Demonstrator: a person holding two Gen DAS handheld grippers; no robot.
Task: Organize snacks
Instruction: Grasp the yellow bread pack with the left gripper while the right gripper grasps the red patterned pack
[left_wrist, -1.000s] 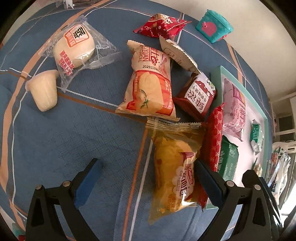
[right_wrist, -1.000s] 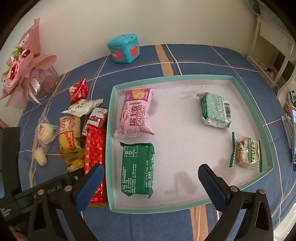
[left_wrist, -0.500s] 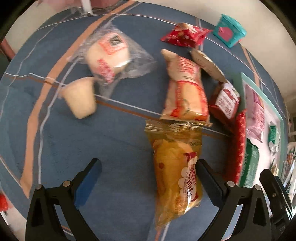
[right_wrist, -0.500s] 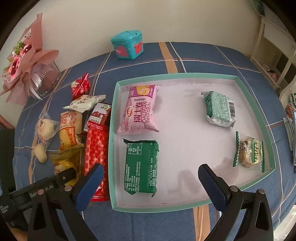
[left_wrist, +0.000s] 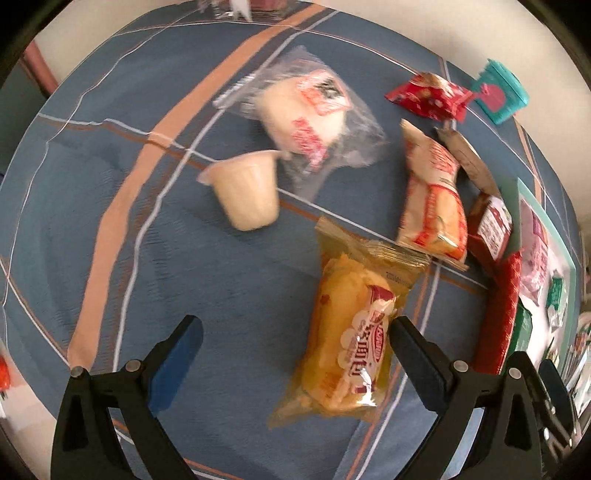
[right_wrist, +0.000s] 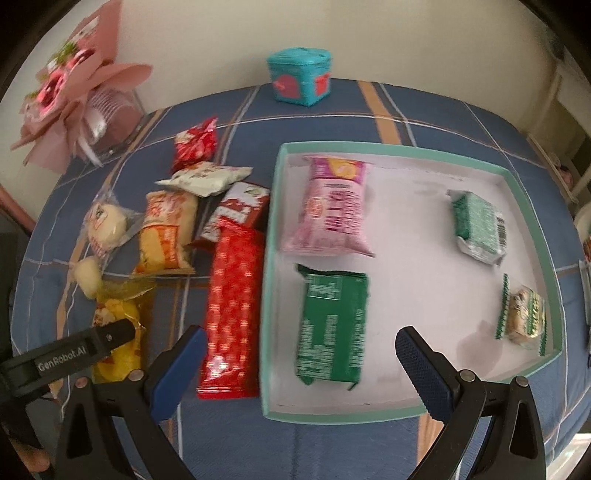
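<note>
Left wrist view first: left gripper (left_wrist: 295, 338) is hanging over the blue plaid cloth (left_wrist: 110, 155) with its jaws spread wide and nothing between them; the yellow snack pack (left_wrist: 349, 332) is lying just inside the right-hand finger, off-centre, so the claw is probably lining up on it; shifting sideways until the pack sits midway, then closing across its plump middle rather than the crimped end, should keep the slippery wrapper from squirting out; the pudding cup (left_wrist: 245, 194) and the orange-and-cream bag (left_wrist: 432, 195) are lying beyond, clear of the grasp. Right wrist view next: right gripper (right_wrist: 297, 350) is hovering released and empty above the near wall of the teal tray (right_wrist: 266, 295); the pink pack (right_wrist: 332, 208) and green pack (right_wrist: 332, 325) are already lying inside; white floor beyond them is offering room for the yellow one.
</note>
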